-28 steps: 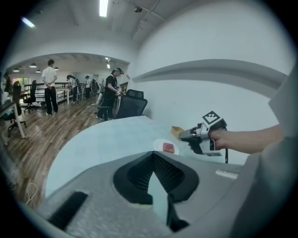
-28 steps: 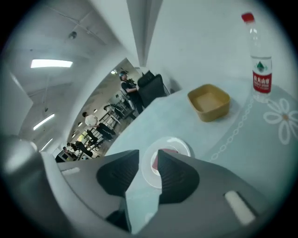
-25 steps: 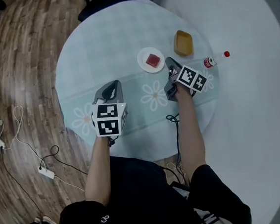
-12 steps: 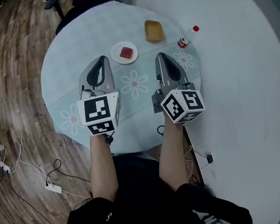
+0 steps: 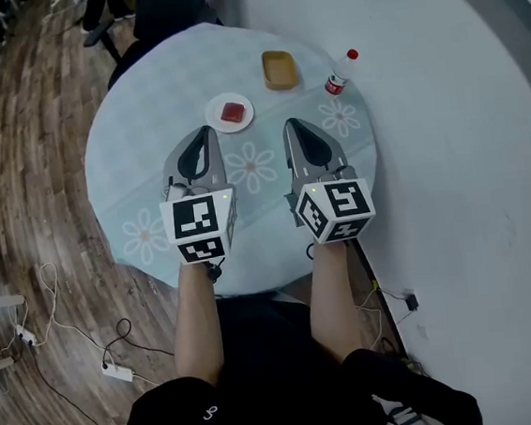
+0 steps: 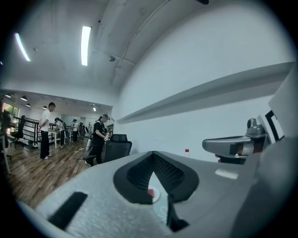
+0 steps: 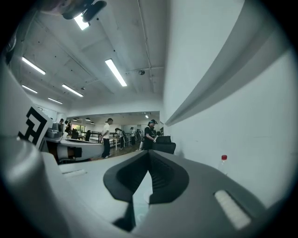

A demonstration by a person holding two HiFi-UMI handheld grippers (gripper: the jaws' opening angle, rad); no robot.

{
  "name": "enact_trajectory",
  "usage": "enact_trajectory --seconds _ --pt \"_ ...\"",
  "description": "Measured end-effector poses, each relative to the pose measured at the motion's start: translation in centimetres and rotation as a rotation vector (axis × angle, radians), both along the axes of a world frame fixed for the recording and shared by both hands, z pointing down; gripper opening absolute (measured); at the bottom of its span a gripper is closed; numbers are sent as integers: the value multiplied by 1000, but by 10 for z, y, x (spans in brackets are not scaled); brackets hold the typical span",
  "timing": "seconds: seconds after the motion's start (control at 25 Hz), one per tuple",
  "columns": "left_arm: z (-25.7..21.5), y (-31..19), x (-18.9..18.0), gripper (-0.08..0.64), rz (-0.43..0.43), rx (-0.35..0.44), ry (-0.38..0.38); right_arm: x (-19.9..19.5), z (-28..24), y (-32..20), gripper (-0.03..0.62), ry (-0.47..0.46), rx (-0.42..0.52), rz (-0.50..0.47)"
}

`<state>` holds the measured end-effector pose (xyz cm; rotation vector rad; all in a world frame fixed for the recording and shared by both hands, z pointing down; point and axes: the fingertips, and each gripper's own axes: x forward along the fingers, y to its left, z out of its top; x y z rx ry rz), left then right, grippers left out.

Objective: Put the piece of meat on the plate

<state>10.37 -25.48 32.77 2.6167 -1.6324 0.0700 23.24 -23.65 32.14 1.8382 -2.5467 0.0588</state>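
The red piece of meat (image 5: 232, 112) lies on the small white plate (image 5: 243, 120) toward the far side of the round table (image 5: 136, 145). Both grippers hover side by side, level, on the near side of the plate. My left gripper (image 5: 207, 130) is shut and empty, its tips just short of the plate. My right gripper (image 5: 290, 124) is also shut, with nothing in it. In the left gripper view the left gripper (image 6: 152, 153) frames the meat (image 6: 151, 193) and the plate (image 6: 157, 195) below its tips. The right gripper view shows the right gripper (image 7: 149, 152) with only tablecloth beyond it.
A yellow tray (image 5: 279, 70) and a red-capped bottle (image 5: 338, 75) stand at the far right of the table. A black chair (image 5: 161, 8) sits behind the table. Cables (image 5: 71, 340) lie on the wooden floor at the left. People stand far off in the room.
The right gripper has come away from the plate, leaving the meat on it, and closed. Both grippers have risen and levelled out next to each other.
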Motion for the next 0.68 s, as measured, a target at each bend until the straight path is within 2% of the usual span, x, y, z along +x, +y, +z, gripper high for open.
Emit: enact_trajectory --seconds 0.32,0.68 --pt "0 2 9 -5 17 10 -12 1 1 2 6 -7 12 -6" --pt "10 0 29 -5 49 -32 -7 12 8 3 6 -10 -9 1"
